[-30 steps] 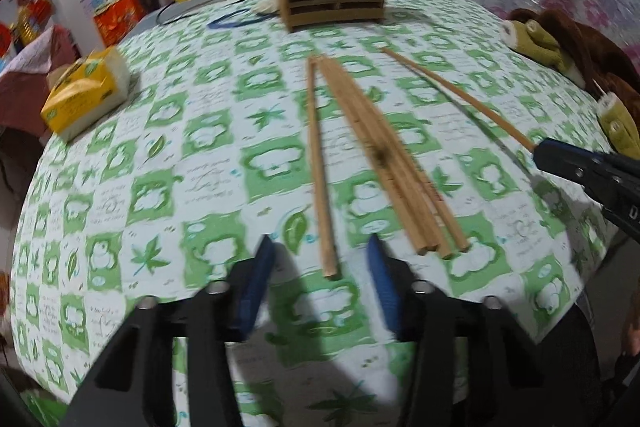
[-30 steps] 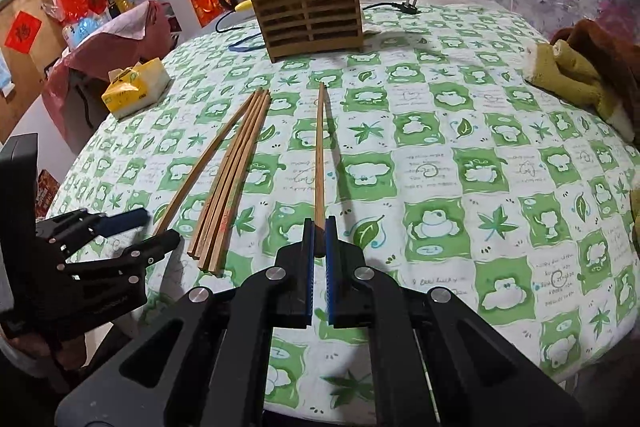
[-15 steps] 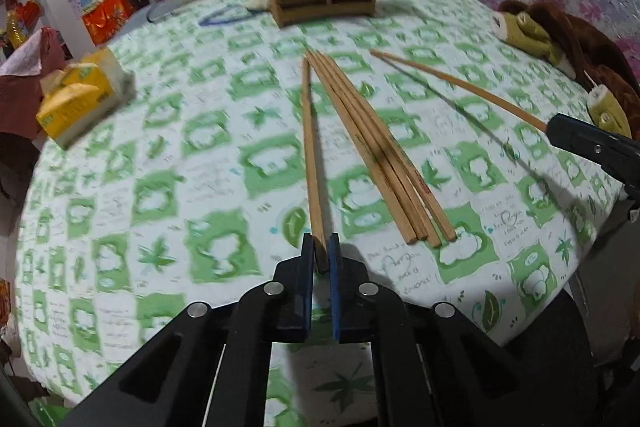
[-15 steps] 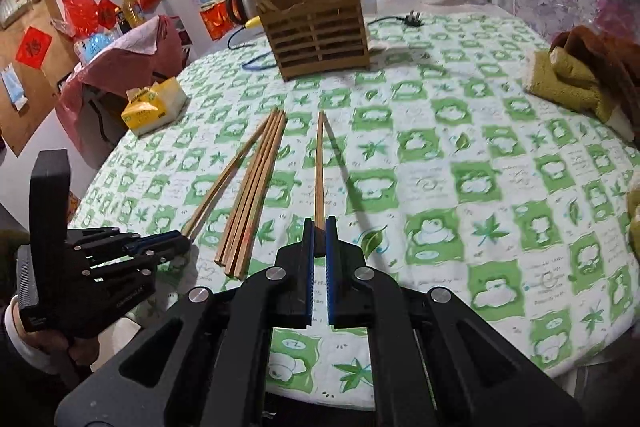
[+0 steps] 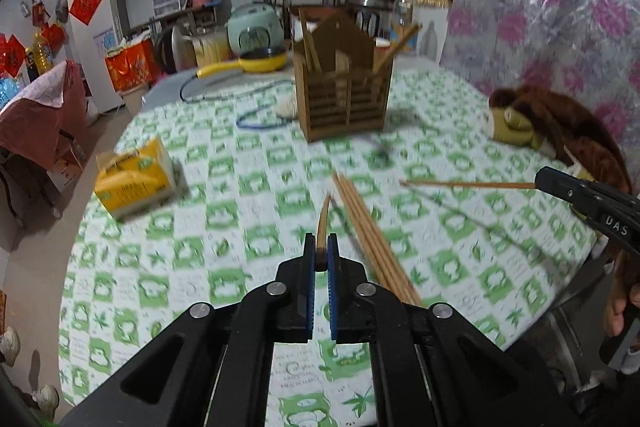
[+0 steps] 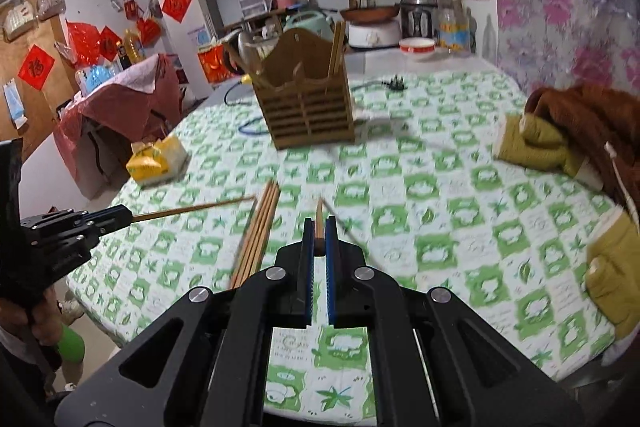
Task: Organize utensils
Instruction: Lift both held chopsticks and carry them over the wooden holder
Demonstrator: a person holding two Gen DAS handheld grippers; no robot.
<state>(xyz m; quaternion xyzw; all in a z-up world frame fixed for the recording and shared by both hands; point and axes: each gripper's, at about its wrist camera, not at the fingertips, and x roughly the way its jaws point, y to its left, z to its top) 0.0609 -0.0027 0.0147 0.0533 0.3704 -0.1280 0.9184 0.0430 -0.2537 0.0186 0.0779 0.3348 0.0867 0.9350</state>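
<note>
wooden chopstick (image 5: 323, 223) clamped in left gripper (image 5: 321, 259), another chopstick (image 6: 319, 223) in closed right gripper (image 6: 319, 247)

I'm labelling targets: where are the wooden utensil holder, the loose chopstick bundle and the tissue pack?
wooden utensil holder (image 5: 347, 107), left wrist view, slatted front.
loose chopstick bundle (image 5: 370, 233), left wrist view, mid-length.
tissue pack (image 5: 134, 183), left wrist view, yellow side.

Even indoor light, soft shadows; motion blur across tablecloth (image 5: 248, 259) (edges fisheye-bent, corners black).

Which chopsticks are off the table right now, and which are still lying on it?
Two are lifted: the left gripper pinches one chopstick, the right gripper another. The bundle of chopsticks lies flat on the tablecloth.
</note>
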